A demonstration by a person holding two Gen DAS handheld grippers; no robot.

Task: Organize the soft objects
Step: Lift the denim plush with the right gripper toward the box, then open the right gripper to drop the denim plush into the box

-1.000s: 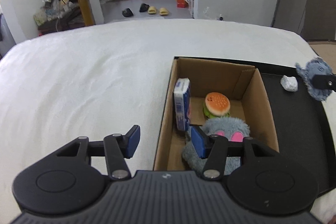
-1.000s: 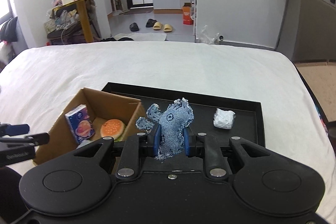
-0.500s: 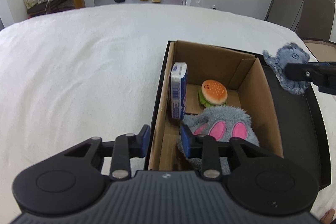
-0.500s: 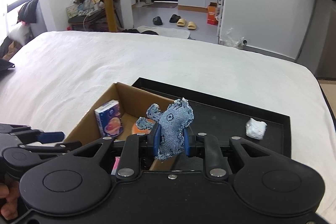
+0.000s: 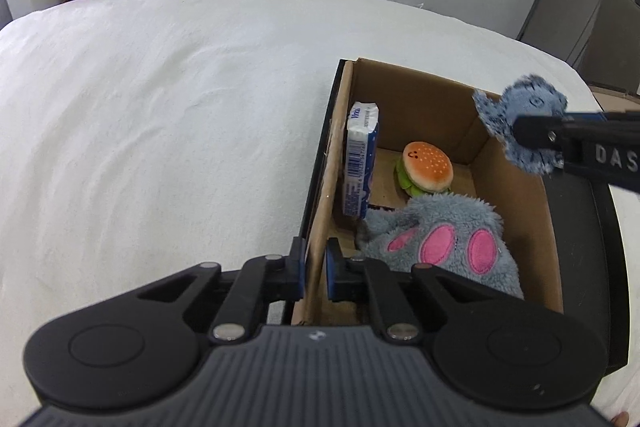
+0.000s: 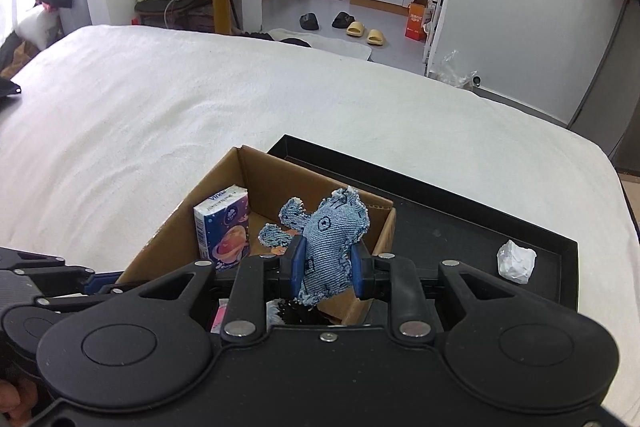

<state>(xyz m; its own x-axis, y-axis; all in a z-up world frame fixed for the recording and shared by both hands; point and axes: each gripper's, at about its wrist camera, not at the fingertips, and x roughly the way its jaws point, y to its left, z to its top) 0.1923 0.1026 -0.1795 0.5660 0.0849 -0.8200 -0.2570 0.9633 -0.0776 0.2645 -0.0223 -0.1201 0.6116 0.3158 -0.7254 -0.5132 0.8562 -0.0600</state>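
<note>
- While my right gripper (image 6: 326, 269) pinches the small blue denim stuffed toy (image 6: 328, 239) between its pads, the toy hangs over the open brown cardboard box (image 5: 436, 99).
- Inside lie a grey plush paw with pink pads (image 5: 440, 239), a plush hamburger (image 5: 428, 167) and an upright tissue packet (image 5: 360, 159).
- My left gripper (image 5: 313, 273) has just closed on the box's left wall, near its near corner.
- Farther right, a crumpled white paper ball (image 6: 516, 261) sits on the black tray (image 6: 460, 223).

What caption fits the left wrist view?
Left gripper clamps the cardboard box wall while the right gripper brings a denim toy.
</note>
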